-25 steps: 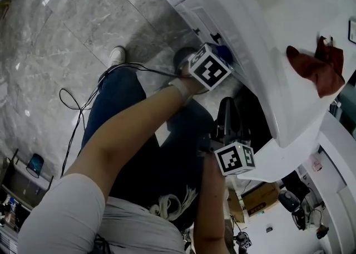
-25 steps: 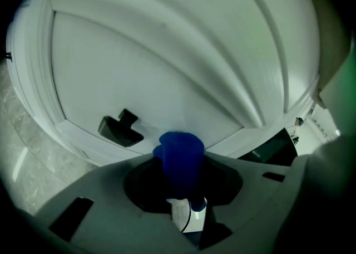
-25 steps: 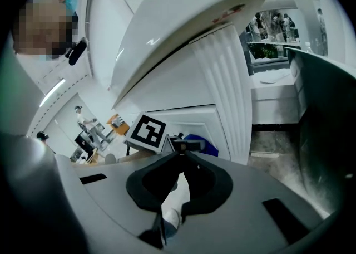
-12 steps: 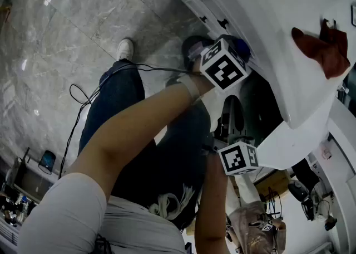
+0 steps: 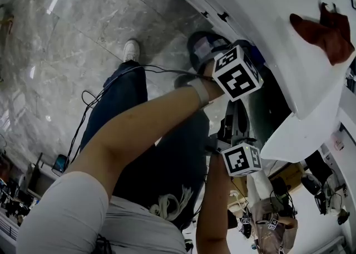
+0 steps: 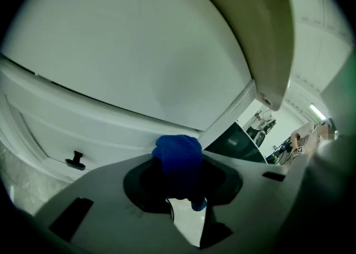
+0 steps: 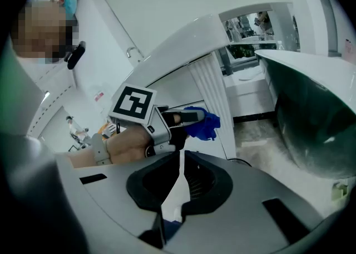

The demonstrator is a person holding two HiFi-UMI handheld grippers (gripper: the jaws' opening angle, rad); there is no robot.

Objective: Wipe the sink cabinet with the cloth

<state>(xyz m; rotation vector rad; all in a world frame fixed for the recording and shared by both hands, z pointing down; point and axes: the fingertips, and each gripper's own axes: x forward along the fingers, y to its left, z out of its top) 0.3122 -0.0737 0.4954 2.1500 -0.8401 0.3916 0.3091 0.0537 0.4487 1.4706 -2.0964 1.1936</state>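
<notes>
I kept the left gripper [image 6: 181, 191] clenched on the blue cloth [image 6: 177, 155] against the sink cabinet [image 6: 139, 69], under the worktop's [image 5: 295, 74] front edge (wiping step, I judged). The right gripper [image 7: 179, 183] was closed and empty. Next move: a steady sideways sweep.

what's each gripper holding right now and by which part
The left gripper holds the blue cloth, with its jaws clamped on a bunched wad of it; whether that is edge or middle cannot be told. The right gripper holds nothing, its jaws nearly together.
</notes>
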